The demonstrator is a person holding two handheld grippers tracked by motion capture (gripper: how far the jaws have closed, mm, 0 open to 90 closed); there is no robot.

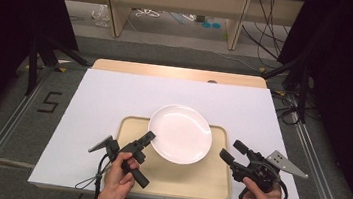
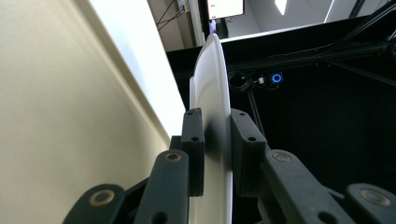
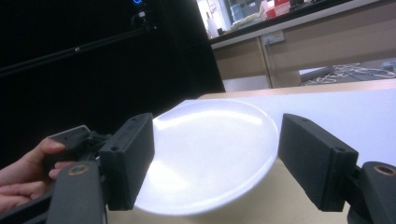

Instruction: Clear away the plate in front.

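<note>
The table [image 1: 114, 97] is covered by a white sheet, with a strip of pale wood showing along its far edge, and on the dark floor [image 1: 5, 125] to its left the figure "5" [image 1: 49, 101] is marked out in black tape; it is the one piece of writing that can be read here, since the bright screen at the top of the left gripper view is too washed out to make out. A beige tray [image 1: 180, 180] with rounded corners lies on the near half of the table. Over its far edge sits a plain white plate [image 1: 180, 132], unmarked, tilted so that its far rim reaches past the tray onto the white sheet. The left tongs [image 1: 149, 137] are clamped on the plate's near-left rim: in the left gripper view the thin rim [image 2: 212, 93] runs edge-on between the two black pads, one on each face. The right tongs [image 1: 233, 152] stand apart with nothing between them, held just right of the plate near the tray's right edge; in the right gripper view the plate [image 3: 210, 154] lies beyond the open jaws, with the person's left hand [image 3: 23, 177] at the far left. No brand or label is visible on the plate, tray or tongs.
</note>
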